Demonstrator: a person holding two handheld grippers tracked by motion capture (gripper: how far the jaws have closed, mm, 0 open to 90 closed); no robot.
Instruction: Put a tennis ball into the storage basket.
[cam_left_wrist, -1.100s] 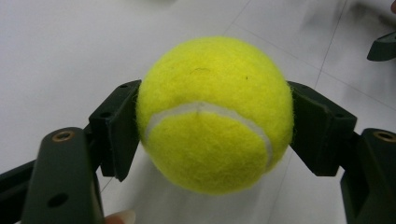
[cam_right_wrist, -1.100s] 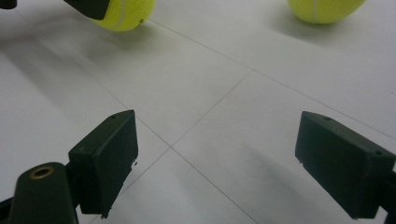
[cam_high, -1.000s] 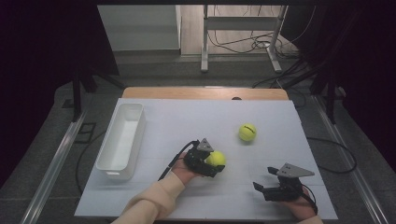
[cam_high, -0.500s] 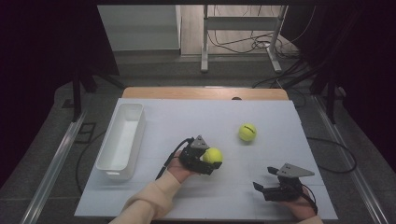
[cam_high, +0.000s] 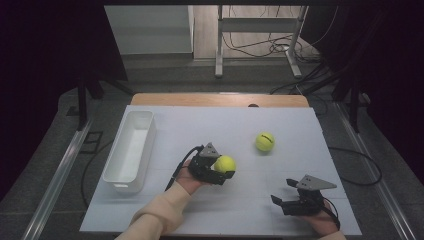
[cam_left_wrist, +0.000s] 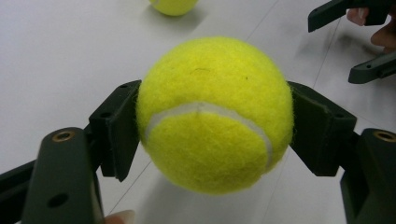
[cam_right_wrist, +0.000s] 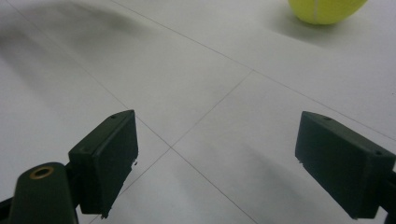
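Fuzzy yellow tennis ball (cam_left_wrist: 212, 114), white-seamed, clamped in left gripper (cam_left_wrist: 215, 126).

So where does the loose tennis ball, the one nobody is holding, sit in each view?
High view: loose ball on the table, right of centre, beyond both grippers.
Left gripper view: top edge, cut off, behind the held ball.
Right gripper view: top right corner, cut off.
Shared landmark: thin seam lines on the white tabletop.

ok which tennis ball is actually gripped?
The nearer ball, clamped between the left gripper's jaws. The far ball lies free on the table; the right gripper is open.
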